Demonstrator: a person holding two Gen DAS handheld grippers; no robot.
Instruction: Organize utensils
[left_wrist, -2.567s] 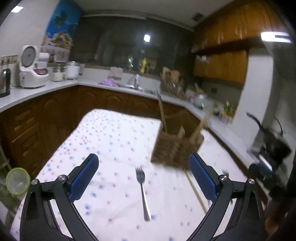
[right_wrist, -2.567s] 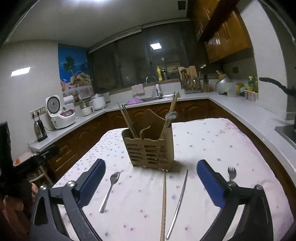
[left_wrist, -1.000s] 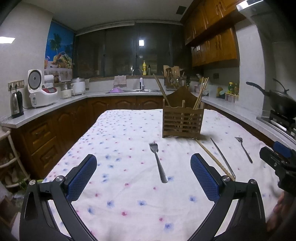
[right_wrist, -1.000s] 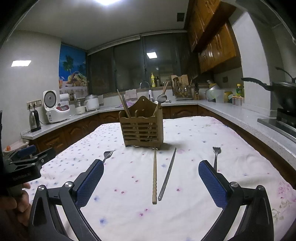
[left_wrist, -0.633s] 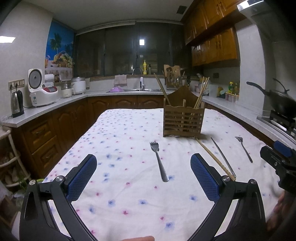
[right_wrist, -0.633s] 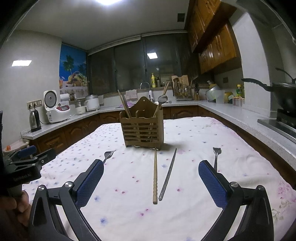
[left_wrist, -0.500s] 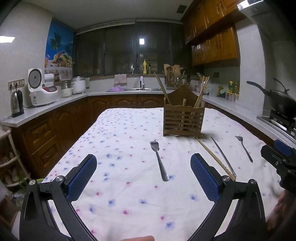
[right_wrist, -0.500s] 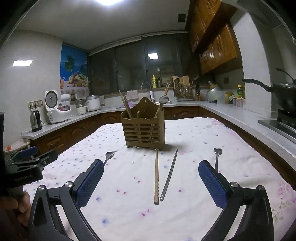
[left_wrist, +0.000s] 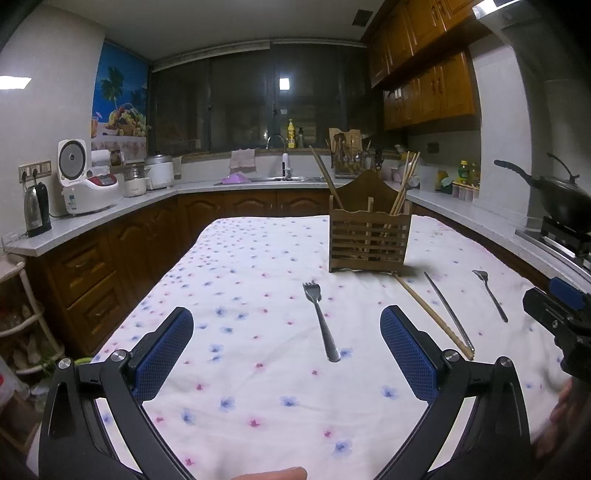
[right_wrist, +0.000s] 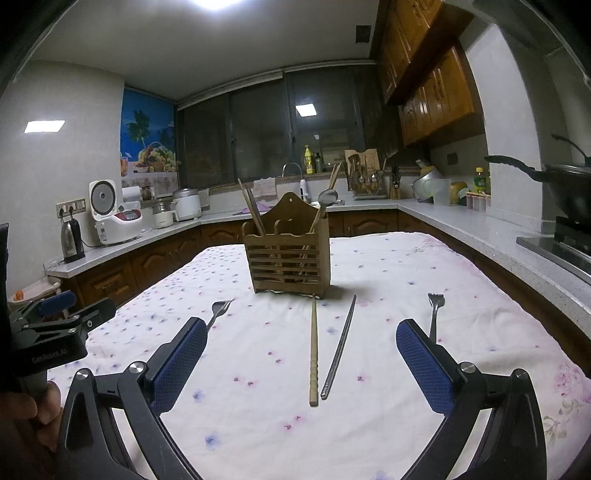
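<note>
A wooden slatted utensil holder (left_wrist: 369, 240) (right_wrist: 290, 260) stands on the flowered tablecloth with chopsticks and a spoon in it. A fork (left_wrist: 320, 319) (right_wrist: 218, 309) lies in front of my left gripper (left_wrist: 286, 350), which is open and empty above the cloth. A wooden chopstick (right_wrist: 314, 349) (left_wrist: 432, 315), a metal chopstick (right_wrist: 339, 345) (left_wrist: 448, 312) and a second fork (right_wrist: 434, 312) (left_wrist: 490, 294) lie before my right gripper (right_wrist: 301, 363), also open and empty.
The table (left_wrist: 258, 387) is ringed by kitchen counters (left_wrist: 110, 210) with a rice cooker (left_wrist: 86, 184), a kettle (left_wrist: 37, 210) and a sink. A wok (left_wrist: 557, 199) sits on the stove at the right. The other gripper shows at each view's edge.
Both grippers settled from a tilted, higher view to a level one facing the table. In the last second both crept slightly forward. Nothing on the table moved.
</note>
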